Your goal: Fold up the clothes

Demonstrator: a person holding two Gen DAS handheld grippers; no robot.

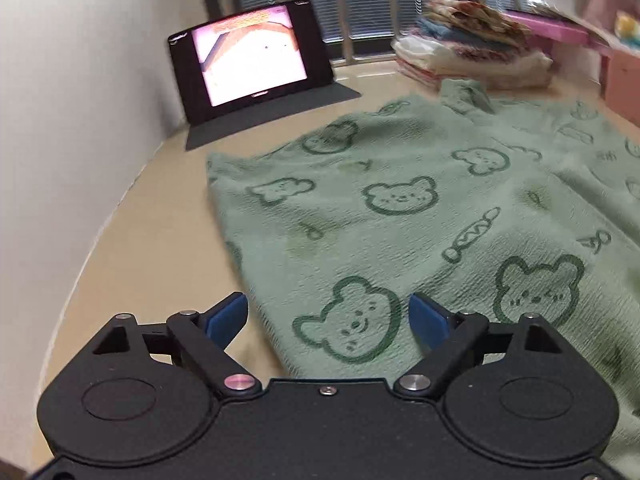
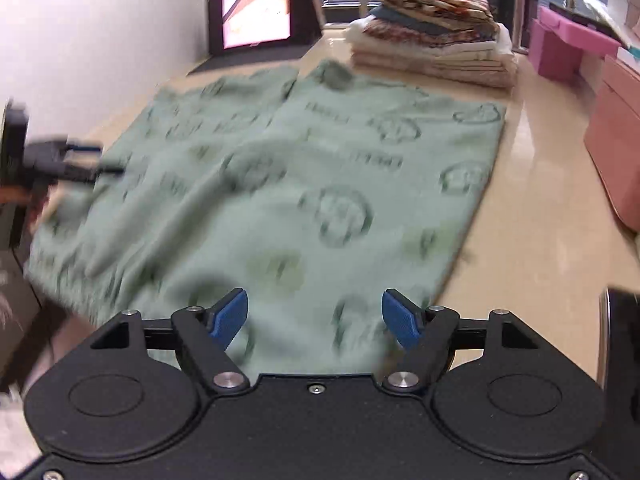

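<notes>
Garment: we see a green garment (image 1: 400,208) printed with darker bear faces, lying spread on the tabletop (image 1: 168,208); its collar end points toward the window, and its near hem runs under both of our views.
Garment look: mostly flat, with a long raised crease running across its left half in the right wrist view; that view is blurred, so we cannot read finer folds.
Left gripper (image 1: 328,316): we hold it low over the garment's near left edge, pointing along the cloth toward the tablet; its blue fingers (image 1: 226,318) are spread wide with nothing between them, one over bare tabletop, the other over cloth.
Right gripper (image 2: 314,316): it hangs over the near hem toward the right edge, fingers (image 2: 230,314) parted and empty.
Left gripper from the right: a dark blurred shape at the garment's left edge.
Stack (image 2: 436,36): folded cloths piled just beyond the collar.
Tablet (image 1: 248,56): propped upright, screen lit, at the far left by the wall.
Boxes (image 2: 560,46): pink, far right.
</notes>
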